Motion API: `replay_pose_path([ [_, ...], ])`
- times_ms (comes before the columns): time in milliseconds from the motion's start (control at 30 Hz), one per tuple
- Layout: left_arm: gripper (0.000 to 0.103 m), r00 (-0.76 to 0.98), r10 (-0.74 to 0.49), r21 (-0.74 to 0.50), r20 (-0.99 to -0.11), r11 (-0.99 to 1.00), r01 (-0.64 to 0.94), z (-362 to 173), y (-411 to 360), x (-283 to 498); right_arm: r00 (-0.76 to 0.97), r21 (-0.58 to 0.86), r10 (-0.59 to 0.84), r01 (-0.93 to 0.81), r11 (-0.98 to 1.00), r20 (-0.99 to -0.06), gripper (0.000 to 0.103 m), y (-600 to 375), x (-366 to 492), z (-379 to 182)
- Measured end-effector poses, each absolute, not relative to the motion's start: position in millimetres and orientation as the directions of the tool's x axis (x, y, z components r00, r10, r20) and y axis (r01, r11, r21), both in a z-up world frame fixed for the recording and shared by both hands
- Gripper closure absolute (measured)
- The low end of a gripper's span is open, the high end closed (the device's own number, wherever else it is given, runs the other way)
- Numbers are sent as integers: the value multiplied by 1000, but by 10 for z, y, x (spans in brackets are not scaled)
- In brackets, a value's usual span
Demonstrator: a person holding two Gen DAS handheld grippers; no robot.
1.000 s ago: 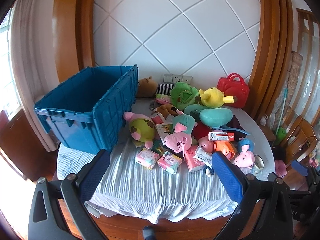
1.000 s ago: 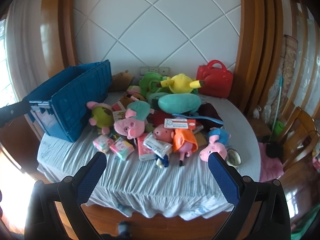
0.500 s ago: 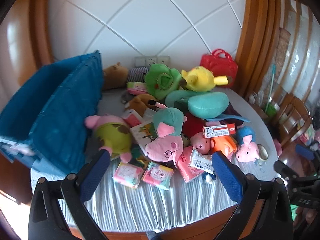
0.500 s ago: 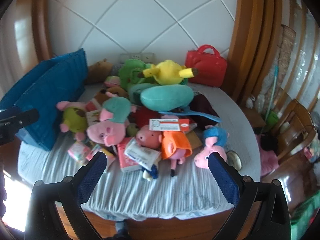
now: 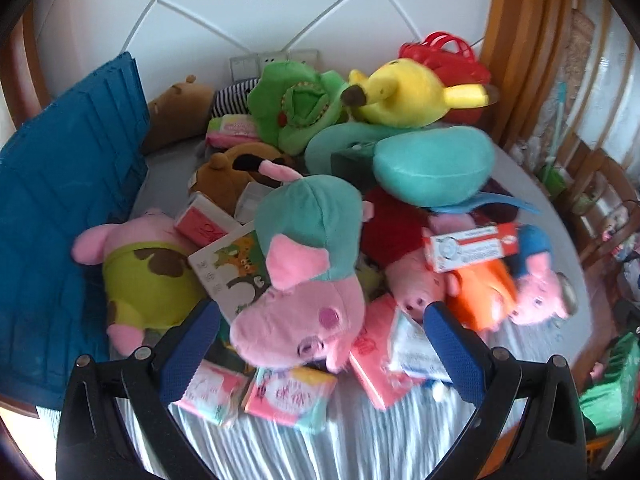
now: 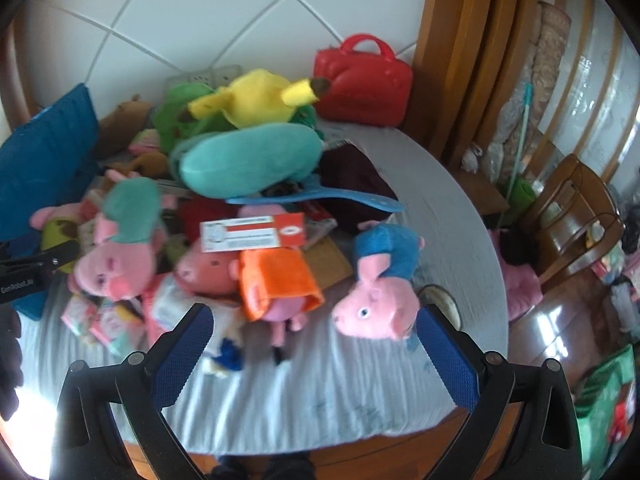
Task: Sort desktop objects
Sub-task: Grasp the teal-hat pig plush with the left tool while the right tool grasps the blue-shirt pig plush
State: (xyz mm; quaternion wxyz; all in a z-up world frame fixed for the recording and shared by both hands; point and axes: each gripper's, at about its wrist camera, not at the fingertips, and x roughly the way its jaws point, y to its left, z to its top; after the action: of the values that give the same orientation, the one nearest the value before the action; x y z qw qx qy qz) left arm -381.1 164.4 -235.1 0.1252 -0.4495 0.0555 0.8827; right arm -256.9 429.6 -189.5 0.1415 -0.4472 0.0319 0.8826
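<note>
Framing the teal-capped pig point(image 5: 304, 280), the left gripper point(image 5: 316, 344) is held wide; its snout should be centred before closing. The right gripper point(image 6: 312, 344) is wide too, empty.

Both grippers held wide apart, gripping nothing.

The left gripper point(image 5: 320, 344) shows its blue-padded fingers point(image 5: 188, 354) spread wide; the right gripper point(image 6: 316, 354) likewise, its blue pads point(image 6: 448, 360) splayed. At the right view's left edge the left gripper's black body shows.

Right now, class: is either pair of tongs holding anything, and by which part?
Nothing is held. The left tongs and right tongs are both open, above the toys.
</note>
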Motion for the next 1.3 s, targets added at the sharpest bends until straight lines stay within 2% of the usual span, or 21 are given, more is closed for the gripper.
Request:
replay_pose_path([
  [333,0,-507,34,42,-861,-989,-138,-3019,1904,-4497,-477,-60,163,-225,-973,-864,0,5035,-3199,-2565],
  [633,1,-466,-59,120,-883,-987,-103,-3263,2051,-4627,-417,-51,141,-220,-974,-898,0,5357,-3467,-3029],
  [733,20,-431,-61,118,-900,-987,-106,-3326,2062,-4615,-402,-51,154,-254,-966,-903,0,5492,-3521,-3171],
  [867,25,-439,-57,119,-897,-986,-115,-3311,2091,-4570,-368,-60,165,-281,-958,-915,0,5617,-3606,-3362],
  [1233,29,-432,-35,81,-901,-993,-89,-3269,2079,-4507,-298,-112,194,-272,-956,-935,0,5668,-3769,-3769],
  [1267,29,-432,-32,78,-901,-993,-89,-3261,2081,-4493,-300,-111,193,-269,-957,-934,6,5663,-3770,-3764],
  [1300,29,-433,-32,77,-901,-993,-88,-3250,2085,-4482,-301,-126,206,-263,-956,-931,28,5651,-3766,-3754],
])
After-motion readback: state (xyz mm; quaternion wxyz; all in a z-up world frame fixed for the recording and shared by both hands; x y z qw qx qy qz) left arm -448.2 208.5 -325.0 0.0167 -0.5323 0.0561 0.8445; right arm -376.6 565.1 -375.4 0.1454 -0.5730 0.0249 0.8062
